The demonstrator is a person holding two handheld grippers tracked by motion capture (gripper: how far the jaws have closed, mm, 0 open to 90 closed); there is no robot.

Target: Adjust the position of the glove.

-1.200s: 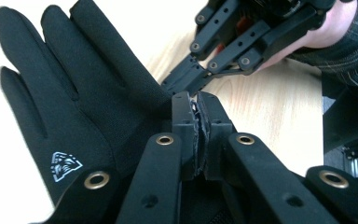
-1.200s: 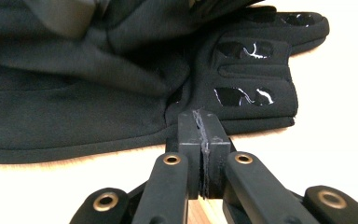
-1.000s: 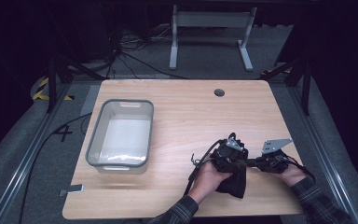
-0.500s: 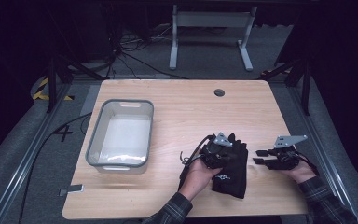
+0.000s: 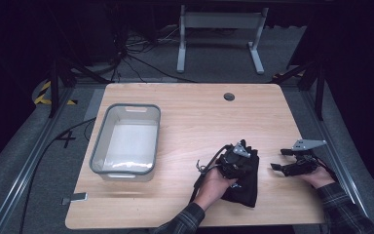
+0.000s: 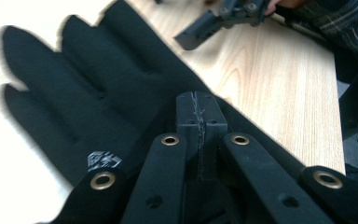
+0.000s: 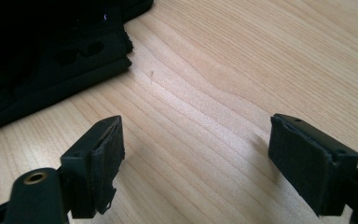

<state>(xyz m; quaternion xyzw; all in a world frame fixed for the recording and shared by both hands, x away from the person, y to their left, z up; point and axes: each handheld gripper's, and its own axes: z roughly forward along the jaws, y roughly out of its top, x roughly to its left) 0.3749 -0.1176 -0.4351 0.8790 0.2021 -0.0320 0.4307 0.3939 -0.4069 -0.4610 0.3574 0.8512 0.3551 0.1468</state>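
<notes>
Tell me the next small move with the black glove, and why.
Probably lift the left hand-held gripper slightly and carry the black glove toward the grey bin. Its jaws look shut on the glove's edge, while the right hand-held gripper is open over bare table.

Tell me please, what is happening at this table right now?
A person works at a wooden table with a claw in each hand. The left claw is shut and sits over a black glove lying flat near the front edge; whether it pinches the fabric is unclear. The right claw is open, over bare wood beside the glove. A grey bin stands apart at the left.
</notes>
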